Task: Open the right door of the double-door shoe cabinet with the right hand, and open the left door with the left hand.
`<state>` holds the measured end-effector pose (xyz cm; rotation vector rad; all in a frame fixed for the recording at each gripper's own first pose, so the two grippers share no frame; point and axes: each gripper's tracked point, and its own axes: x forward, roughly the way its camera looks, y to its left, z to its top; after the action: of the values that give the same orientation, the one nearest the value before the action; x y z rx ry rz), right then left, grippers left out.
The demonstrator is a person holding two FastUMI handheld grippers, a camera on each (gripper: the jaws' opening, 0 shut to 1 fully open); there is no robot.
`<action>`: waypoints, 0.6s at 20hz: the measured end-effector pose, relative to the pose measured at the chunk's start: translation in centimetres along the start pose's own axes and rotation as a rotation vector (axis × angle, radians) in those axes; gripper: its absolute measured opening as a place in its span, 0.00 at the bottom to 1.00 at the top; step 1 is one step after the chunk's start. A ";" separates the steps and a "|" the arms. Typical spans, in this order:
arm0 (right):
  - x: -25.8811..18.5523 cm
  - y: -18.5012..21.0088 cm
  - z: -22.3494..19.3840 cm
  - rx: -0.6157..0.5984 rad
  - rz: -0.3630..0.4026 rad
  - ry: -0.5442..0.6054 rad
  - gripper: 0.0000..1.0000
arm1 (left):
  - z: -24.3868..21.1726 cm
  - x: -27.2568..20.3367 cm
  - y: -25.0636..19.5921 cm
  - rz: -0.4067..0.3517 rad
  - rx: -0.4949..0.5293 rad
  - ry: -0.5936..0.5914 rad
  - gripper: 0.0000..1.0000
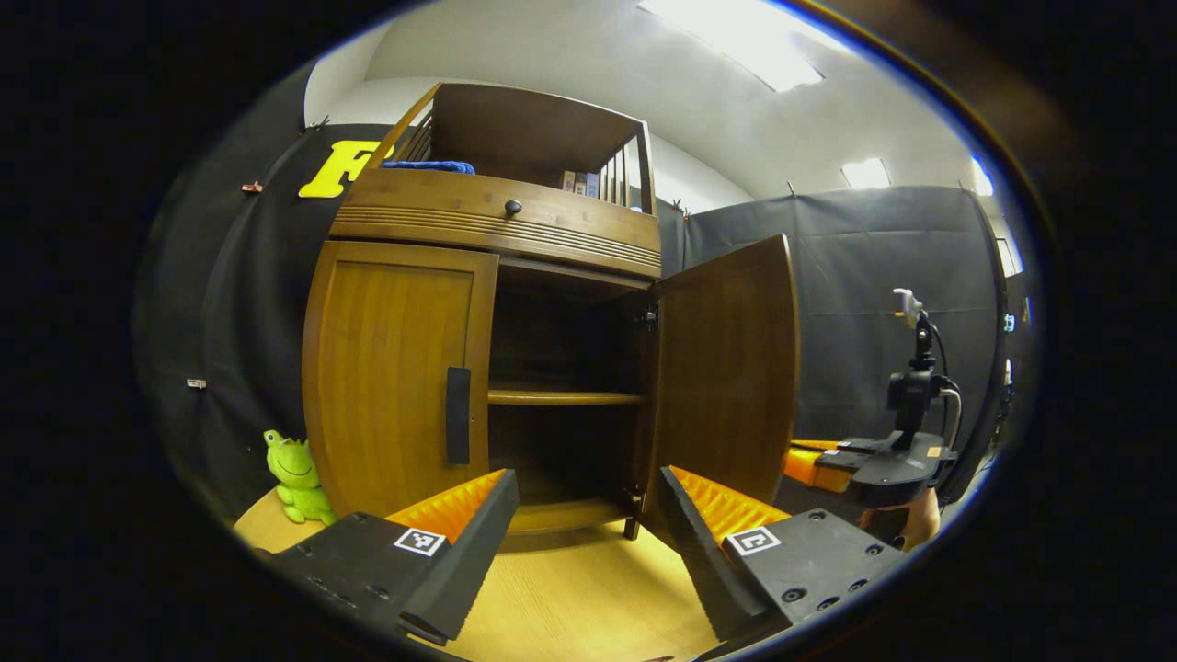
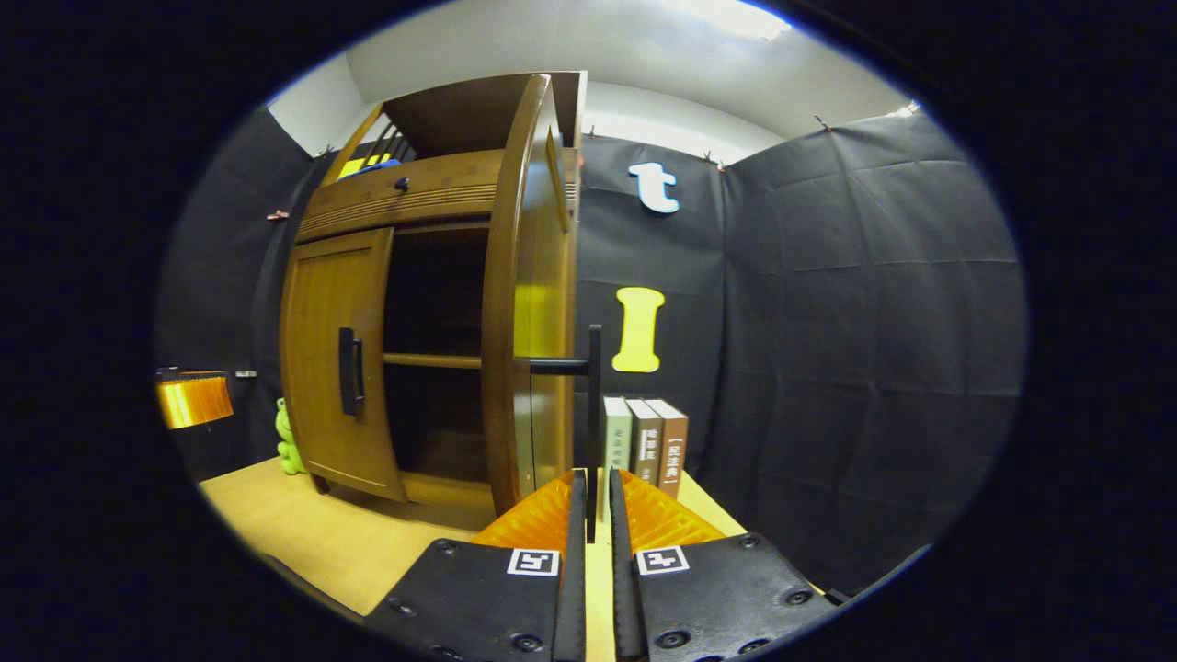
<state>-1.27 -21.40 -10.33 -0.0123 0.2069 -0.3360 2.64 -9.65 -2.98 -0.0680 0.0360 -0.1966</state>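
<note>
Fingers of the right gripper pinch what looks like the black bar handle of the swung-out wooden right door, while the left gripper hovers wide apart before the closed left door.

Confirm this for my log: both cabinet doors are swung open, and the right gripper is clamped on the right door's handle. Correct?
Not quite. The left door is shut, as the left gripper view shows. The right door is open, and the right gripper is clamped on its handle.
</note>
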 end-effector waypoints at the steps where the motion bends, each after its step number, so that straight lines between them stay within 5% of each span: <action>1: -0.1 -1.1 0.0 0.000 -0.027 -0.006 0.16 | -0.1 0.5 0.2 0.009 0.002 0.001 0.93; 2: -0.1 -2.3 0.4 -0.010 -0.058 -0.017 0.10 | -0.3 1.1 0.4 0.018 0.003 0.006 0.93; 3: -0.2 -3.3 0.5 -0.022 -0.081 -0.027 0.16 | -0.6 1.5 0.7 0.026 0.004 0.013 0.93; 6: -0.6 -2.4 0.2 0.021 -0.028 -0.013 0.10 | -1.5 2.7 1.8 0.056 0.003 0.035 0.95; 7: -0.3 -3.2 0.2 0.010 -0.031 -0.018 0.18 | -1.6 3.1 2.2 0.067 0.004 0.037 0.95; 12: -1.0 -2.8 0.0 -0.040 -0.013 -0.006 0.17 | -1.5 6.2 5.3 0.129 0.027 0.006 0.95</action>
<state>-3.11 -23.71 -9.96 -0.0540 0.2080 -0.3450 9.63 -5.79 -5.01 -0.0376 0.0439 -0.0680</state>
